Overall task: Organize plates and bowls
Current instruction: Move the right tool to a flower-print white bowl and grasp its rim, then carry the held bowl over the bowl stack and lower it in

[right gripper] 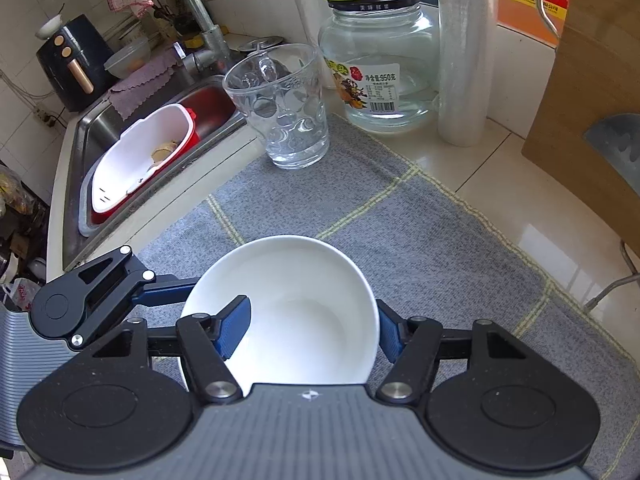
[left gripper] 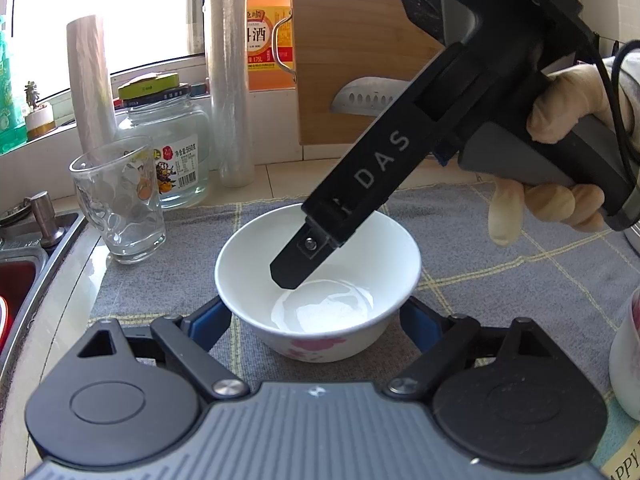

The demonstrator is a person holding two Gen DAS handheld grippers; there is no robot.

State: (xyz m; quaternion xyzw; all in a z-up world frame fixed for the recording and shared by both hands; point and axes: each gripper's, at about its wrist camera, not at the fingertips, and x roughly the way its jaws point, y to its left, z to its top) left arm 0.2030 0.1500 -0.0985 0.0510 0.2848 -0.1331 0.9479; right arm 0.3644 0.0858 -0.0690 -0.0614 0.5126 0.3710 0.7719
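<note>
Here the step in hand looks like picking up the bowl (left gripper: 318, 284) to put it with the other dishes. In the left wrist view the left gripper (left gripper: 316, 322) sits low behind the bowl with its blue pads spread, one on each side of the bowl's outer wall; whether they touch it I cannot tell. The right gripper (left gripper: 298, 268) comes in from the upper right, angled steeply down, one black finger reaching inside the bowl, a gloved hand (left gripper: 560, 160) wrapped round its handle. In the right wrist view the right gripper (right gripper: 314, 330) is pinching the bowl (right gripper: 296, 304): its left pad lies inside against the wall, its right pad outside the rim. The bowl rests on the grey cloth (right gripper: 420, 240) directly ahead of both grippers, with a glass (right gripper: 286, 120) beyond it. Next, I judge, comes a steady lift, keeping the bowl level so the rim does not slip from the pinch.
</note>
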